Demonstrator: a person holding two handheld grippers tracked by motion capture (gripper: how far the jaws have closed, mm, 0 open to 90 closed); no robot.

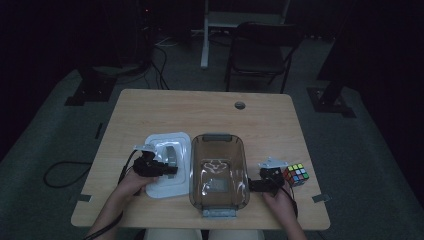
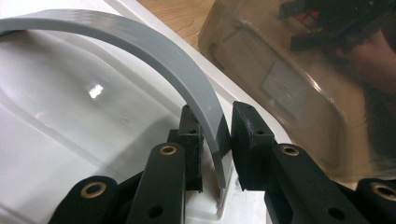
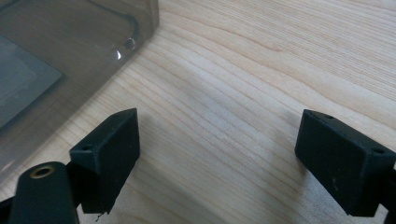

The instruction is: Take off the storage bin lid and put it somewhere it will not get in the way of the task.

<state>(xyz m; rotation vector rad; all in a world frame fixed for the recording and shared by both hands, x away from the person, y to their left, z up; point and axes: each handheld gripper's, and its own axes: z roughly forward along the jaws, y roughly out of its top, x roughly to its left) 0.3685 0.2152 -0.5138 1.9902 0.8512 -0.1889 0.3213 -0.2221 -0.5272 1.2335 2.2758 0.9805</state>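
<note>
Dark room all around, with a folding chair [image 1: 260, 50] and cables on the floor behind a pale wooden table [image 1: 210, 110]. On the table lie a white lid [image 1: 170, 165] with a grey curved handle [image 2: 177, 70], a smoky clear plastic box [image 1: 218, 172] just to its right, and a colour cube [image 1: 296, 175] near the right edge.

The left tongs [image 2: 217, 140] sit on the lid and straddle the foot of the grey handle; one jaw lies against it, while a narrow gap shows at the other, so the hold looks loose or just letting go. The right tongs [image 3: 217, 158] are spread wide over bare wood between the box and the cube, with nothing between them.

Risks, as I judge them: if the lid is lifted with so slack a hold, the handle could slip out and the lid drop back or knock the box beside it. The handle's thin end may also twist in the jaws. The right tongs rest near the cube and could nudge it off the table.

A pale label sits on the floor of the box, but no writing on it can be read.
</note>
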